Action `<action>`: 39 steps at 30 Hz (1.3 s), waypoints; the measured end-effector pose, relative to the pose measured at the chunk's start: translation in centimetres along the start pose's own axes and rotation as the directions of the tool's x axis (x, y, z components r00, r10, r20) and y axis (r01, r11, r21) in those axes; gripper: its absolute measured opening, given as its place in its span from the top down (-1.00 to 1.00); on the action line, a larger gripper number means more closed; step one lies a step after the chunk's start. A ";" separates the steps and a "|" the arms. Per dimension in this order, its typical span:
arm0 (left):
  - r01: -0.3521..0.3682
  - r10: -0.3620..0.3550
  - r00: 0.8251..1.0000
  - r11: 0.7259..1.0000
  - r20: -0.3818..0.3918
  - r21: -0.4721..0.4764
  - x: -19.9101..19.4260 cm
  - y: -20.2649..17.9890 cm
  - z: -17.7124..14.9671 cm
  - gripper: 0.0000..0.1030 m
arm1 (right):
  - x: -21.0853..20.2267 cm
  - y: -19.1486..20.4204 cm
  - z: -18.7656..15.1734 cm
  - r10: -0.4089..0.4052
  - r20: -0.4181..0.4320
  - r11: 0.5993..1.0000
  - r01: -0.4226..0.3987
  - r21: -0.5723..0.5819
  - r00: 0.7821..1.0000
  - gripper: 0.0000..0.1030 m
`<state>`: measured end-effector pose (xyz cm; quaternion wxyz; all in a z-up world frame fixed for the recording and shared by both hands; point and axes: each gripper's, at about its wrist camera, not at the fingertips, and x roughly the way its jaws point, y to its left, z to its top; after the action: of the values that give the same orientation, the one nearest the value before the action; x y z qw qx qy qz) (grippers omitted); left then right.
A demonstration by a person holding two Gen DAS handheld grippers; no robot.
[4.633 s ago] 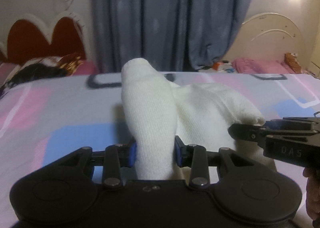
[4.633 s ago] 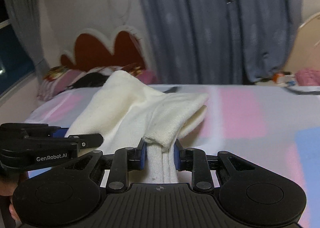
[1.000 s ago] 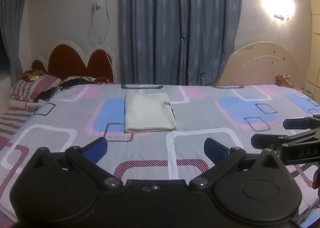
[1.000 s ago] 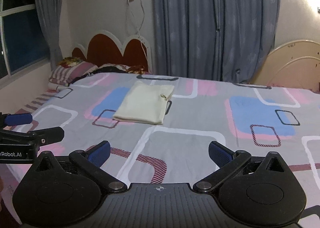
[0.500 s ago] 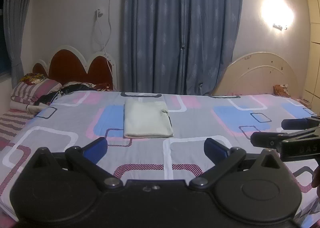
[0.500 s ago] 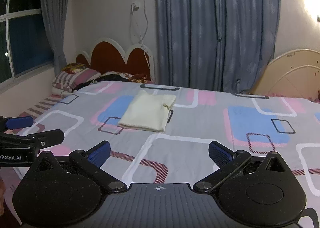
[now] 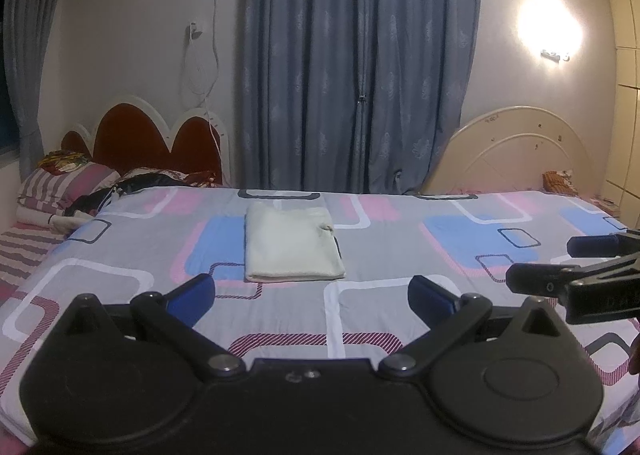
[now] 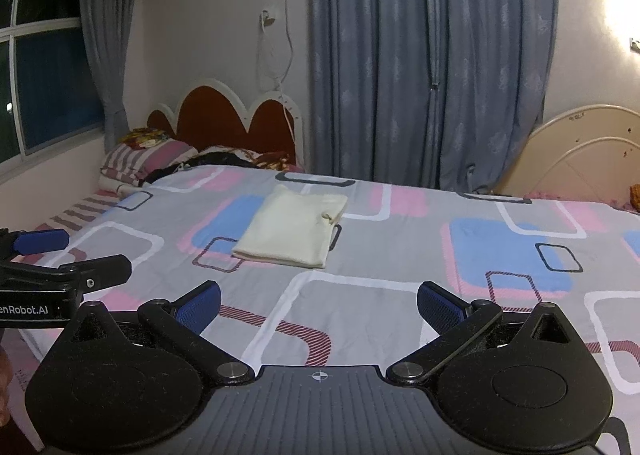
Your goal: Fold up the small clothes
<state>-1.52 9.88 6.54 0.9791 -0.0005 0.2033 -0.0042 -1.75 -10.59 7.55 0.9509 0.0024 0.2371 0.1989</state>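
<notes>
Here the folded cream garment (image 7: 292, 247) lies flat on the far bed (image 7: 384, 307); left hand-held gripper (image 7: 312, 291) and right hand-held gripper (image 8: 320, 305) hover near, jaws apart, empty.

Folded garment (image 7: 292, 247): cream knitted cloth, soft and matt, with a fine ribbed texture. Bed sheet (image 7: 392, 255): smooth printed cloth, matt, lying nearly flat to its near edge. Left gripper (image 7: 312, 297): matt black plastic body with bright metal pivot pins; fingertips (image 7: 192, 293) faced with blue pads. Right gripper (image 8: 318, 305): ribbed grey-black plastic, dusty, with metal pins and finely textured blue pads (image 8: 440, 307). Curtains (image 7: 360, 63): matt woven blue-grey cloth with a faint pattern. Headboard (image 7: 152, 143): dark red panel in a glossy white frame.
</notes>
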 end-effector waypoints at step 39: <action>-0.011 0.010 0.999 1.000 0.038 0.022 -0.3 0.1 0.5 -0.95 | -0.2 -1.3 0.2 0.019 0.028 0.999 -0.019 -0.033 0.999 -1.00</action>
<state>-1.63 9.97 7.12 0.9828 0.0111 0.1844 -0.0014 -1.33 -11.85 7.74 0.9521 -0.0082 0.2205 0.2118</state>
